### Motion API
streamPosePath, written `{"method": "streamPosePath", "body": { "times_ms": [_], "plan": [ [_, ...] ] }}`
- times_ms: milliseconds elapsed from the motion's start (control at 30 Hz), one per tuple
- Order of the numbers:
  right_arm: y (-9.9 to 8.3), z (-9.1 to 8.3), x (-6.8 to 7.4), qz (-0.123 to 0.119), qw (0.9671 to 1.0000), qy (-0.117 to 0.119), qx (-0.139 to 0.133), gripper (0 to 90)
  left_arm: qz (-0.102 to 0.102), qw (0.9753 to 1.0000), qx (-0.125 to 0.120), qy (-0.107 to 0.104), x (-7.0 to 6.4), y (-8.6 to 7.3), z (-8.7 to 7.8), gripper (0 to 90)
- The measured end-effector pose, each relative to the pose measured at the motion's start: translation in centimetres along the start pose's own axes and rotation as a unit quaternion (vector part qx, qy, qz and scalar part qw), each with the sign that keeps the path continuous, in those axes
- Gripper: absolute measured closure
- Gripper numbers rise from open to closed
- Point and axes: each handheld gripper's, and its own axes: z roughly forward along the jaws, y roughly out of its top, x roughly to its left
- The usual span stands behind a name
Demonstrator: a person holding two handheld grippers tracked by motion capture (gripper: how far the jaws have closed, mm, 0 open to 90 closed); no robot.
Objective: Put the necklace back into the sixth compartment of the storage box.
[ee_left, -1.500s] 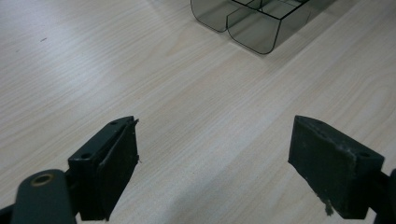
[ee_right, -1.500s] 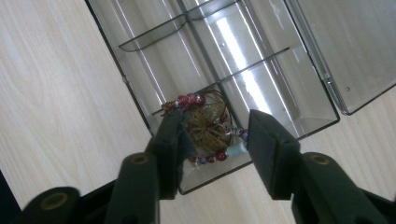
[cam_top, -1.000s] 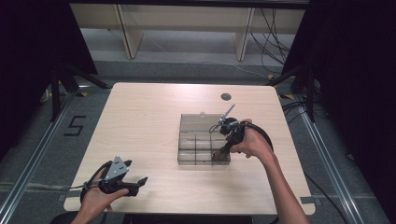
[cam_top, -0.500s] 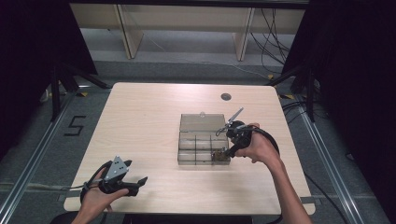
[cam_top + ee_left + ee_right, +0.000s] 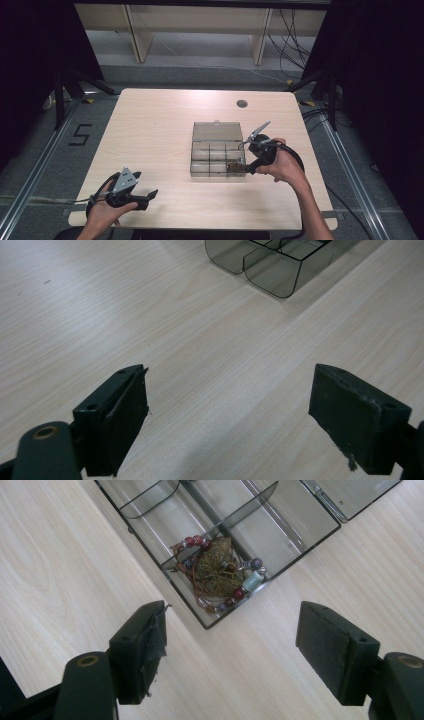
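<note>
A smoky clear compartment box (image 5: 210,152) lies on the table with its lid (image 5: 217,131) folded flat behind it. A beaded ornament (image 5: 217,570) of red, blue and pale beads around a brown filigree piece rests in the box's front right corner compartment (image 5: 232,167). My right gripper (image 5: 235,650) hovers just outside that corner, open, nothing between its jaws; from above the right gripper (image 5: 250,168) sits at the box's right front edge. My left gripper (image 5: 230,425) is open above bare wood, and the left gripper (image 5: 149,197) is near the table's front left. The box's corner (image 5: 280,270) shows far ahead.
The light wooden table (image 5: 150,130) has a round cable hole (image 5: 242,103) at the back right. The other compartments (image 5: 165,515) of the box hold nothing. Dark floor, shelving and cables surround the table.
My right gripper has drawn back a little to the right from over the box's front right compartment. The left gripper has stayed where it was.
</note>
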Motion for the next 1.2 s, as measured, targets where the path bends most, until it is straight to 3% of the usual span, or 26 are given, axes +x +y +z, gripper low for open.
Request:
{"method": "streamPosePath", "body": {
  "times_ms": [67,167,200,267,533,633,733,767,833,900,967,1000,1100,1133,1200],
  "plan": [
    [-0.2,-0.1,0.3,0.016,0.9998,0.005,-0.008,28.1,0.002,1.0,0.001,0.003,0.1,0.0,0.0,15.1],
    [-0.7,0.0,0.4,0.016,0.9997,0.003,-0.019,26.4,0.002,1.0,0.001,0.004,0.0,0.0,0.0,15.2],
    [-0.8,0.0,0.6,0.03,0.9994,0.007,-0.014,26.3,0.002,1.0,0.001,0.004,0.0,0.0,0.0,15.2],
    [-1.0,0.1,0.6,0.016,0.9996,0.005,-0.023,26.0,-0.001,1.0,-0.001,0.0,0.0,0.0,0.0,15.1],
    [-2.0,0.3,1.1,0.035,0.9987,0.005,-0.037,25.3,0.002,1.0,-0.003,0.005,0.0,0.0,0.0,15.1],
    [-2.4,0.5,1.1,0.031,0.9984,0.004,-0.047,25.0,0.0,1.0,0.0,0.001,0.0,0.0,0.0,15.1],
    [-2.7,0.7,1.4,0.046,0.9979,0.007,-0.046,24.5,0.0,1.0,0.0,0.001,0.0,0.0,0.0,15.2],
    [-2.8,0.8,1.2,0.03,0.998,0.011,-0.053,24.2,0.0,1.0,-0.002,0.004,0.0,0.0,0.0,15.2],
    [-3.0,0.8,1.3,0.031,0.9979,0.003,-0.056,23.7,0.006,1.0,-0.002,0.001,0.0,0.0,0.0,15.1],
    [-3.1,0.9,1.3,0.038,0.9972,0.009,-0.063,23.2,0.005,1.0,-0.002,0.001,0.0,0.0,0.0,15.2],
    [-3.5,0.8,1.8,0.062,0.9966,0.003,-0.053,22.3,0.006,1.0,-0.002,0.0,0.0,0.0,-0.1,15.2],
    [-3.7,1.1,1.6,0.045,0.9968,0.007,-0.066,21.5,0.006,1.0,-0.002,0.001,0.0,0.0,0.0,15.1],
    [-3.9,1.2,1.8,0.05,0.9965,0.007,-0.068,20.8,0.006,1.0,-0.001,0.0,0.0,0.0,0.0,15.2],
    [-4.0,1.1,2.0,0.073,0.9956,-0.001,-0.059,20.4,0.006,1.0,-0.002,0.0,0.0,0.0,0.0,15.2],
    [-4.3,1.2,1.9,0.057,0.9955,0.005,-0.076,20.0,0.006,1.0,-0.002,0.001,0.0,0.0,-0.1,15.1]
  ]
}}
